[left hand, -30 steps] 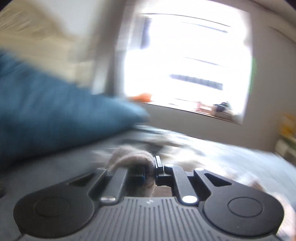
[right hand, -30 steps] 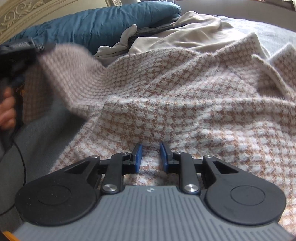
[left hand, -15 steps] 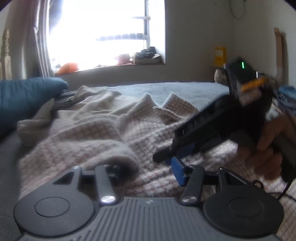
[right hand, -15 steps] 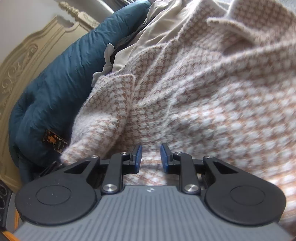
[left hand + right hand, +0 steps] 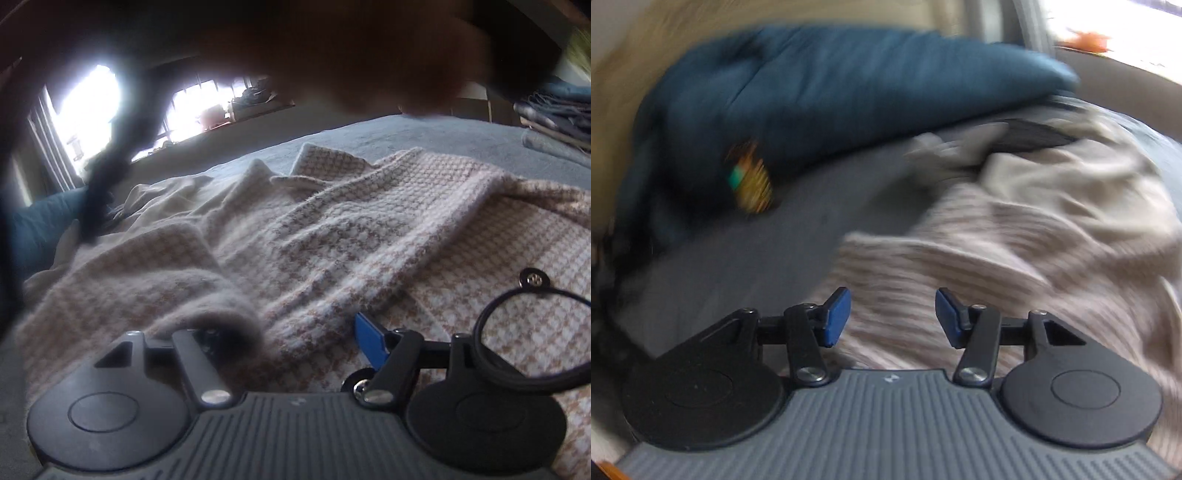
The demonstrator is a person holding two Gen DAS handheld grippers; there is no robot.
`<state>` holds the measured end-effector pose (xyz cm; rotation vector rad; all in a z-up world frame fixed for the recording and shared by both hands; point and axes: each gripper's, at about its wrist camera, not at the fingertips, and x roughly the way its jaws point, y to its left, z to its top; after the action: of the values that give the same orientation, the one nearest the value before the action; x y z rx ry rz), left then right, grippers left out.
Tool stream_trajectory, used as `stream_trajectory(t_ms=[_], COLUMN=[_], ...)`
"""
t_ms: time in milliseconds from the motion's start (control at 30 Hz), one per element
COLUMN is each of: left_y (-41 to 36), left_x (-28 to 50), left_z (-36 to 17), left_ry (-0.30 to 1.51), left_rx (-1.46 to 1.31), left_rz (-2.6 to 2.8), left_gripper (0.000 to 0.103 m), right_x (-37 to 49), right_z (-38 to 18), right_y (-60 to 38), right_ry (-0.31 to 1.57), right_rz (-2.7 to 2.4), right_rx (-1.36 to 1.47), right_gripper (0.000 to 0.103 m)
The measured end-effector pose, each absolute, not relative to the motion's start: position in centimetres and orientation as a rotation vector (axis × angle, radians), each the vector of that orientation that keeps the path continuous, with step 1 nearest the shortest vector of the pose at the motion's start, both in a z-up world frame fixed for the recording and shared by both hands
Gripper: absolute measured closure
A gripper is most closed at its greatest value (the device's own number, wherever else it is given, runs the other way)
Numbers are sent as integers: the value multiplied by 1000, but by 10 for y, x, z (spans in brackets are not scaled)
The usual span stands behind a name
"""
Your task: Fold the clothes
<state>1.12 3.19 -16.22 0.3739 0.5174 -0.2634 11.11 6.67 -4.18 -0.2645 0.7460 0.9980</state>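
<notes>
Beige-and-white houndstooth knitted garment (image 5: 332, 236) lies spread across the grey bed (image 5: 424, 136), partly folded. Left gripper (image 5: 295, 332) has its fingers (image 5: 371, 343) spread, a fuzzy roll of knit draped over the left one, hiding it. Right gripper (image 5: 892, 314), fingers wide apart, hovers at the garment's edge; that view is badly blurred, teal pillow (image 5: 849, 81) behind.

Bright window (image 5: 92, 107) glared far left, cluttered sill (image 5: 255, 105) beneath. Grey bed (image 5: 424, 136) stretched across room. Teal pillow (image 5: 831, 88) lay against cream headboard (image 5: 665, 29). Folded dark fabrics (image 5: 554, 110) stacked far right.
</notes>
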Motion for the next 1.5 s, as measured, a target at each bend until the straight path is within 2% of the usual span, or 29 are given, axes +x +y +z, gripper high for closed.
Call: stream_trajectory(t_ms=[167, 300, 400, 467, 500, 533, 600, 633, 667, 733, 1000, 1067, 1200, 1367, 1500], left_y=[32, 30, 28, 26, 26, 25, 24, 24, 23, 23, 16, 13, 6, 3, 13], left_x=[12, 12, 10, 10, 10, 10, 9, 9, 9, 8, -7, -11, -16, -18, -21], left_z=[-163, -165, -167, -168, -168, -168, -167, -167, -166, -164, -158, -155, -151, -150, -136], left_ry=[519, 515, 509, 508, 509, 509, 509, 509, 510, 511, 441, 413, 426, 472, 470], left_rx=[374, 397, 429, 439, 443, 444, 447, 449, 451, 455, 532, 552, 541, 500, 449], left_rz=[-269, -276, -273, -270, -268, -267, -266, -266, -267, -269, -271, -287, -343, -351, -337], left_gripper=[33, 32, 31, 31, 31, 31, 31, 31, 31, 31, 30, 30, 29, 29, 30], right_x=[96, 70, 54, 49, 47, 48, 53, 56, 60, 67, 97, 97, 103, 105, 95], right_z=[-42, -54, -74, -87, -92, -92, -90, -84, -77, -60, 19, 22, -18, -116, -133], right_y=[147, 185, 196, 197, 196, 194, 189, 185, 180, 165, 21, -31, -135, -247, -274], right_ry=[754, 719, 686, 653, 631, 623, 610, 612, 614, 603, 549, 601, 767, 898, 851], right_rz=[1135, 1212, 1187, 1157, 1143, 1128, 1099, 1090, 1082, 1049, 690, 586, 364, 178, 137], right_rx=[-568, -860, -1060, -1146, -1183, -1182, -1165, -1120, -1070, -962, -464, -348, 27, 800, 972], right_gripper=[41, 25, 25, 28, 33, 47, 64, 80, 89, 92, 93, 93, 92, 89, 85])
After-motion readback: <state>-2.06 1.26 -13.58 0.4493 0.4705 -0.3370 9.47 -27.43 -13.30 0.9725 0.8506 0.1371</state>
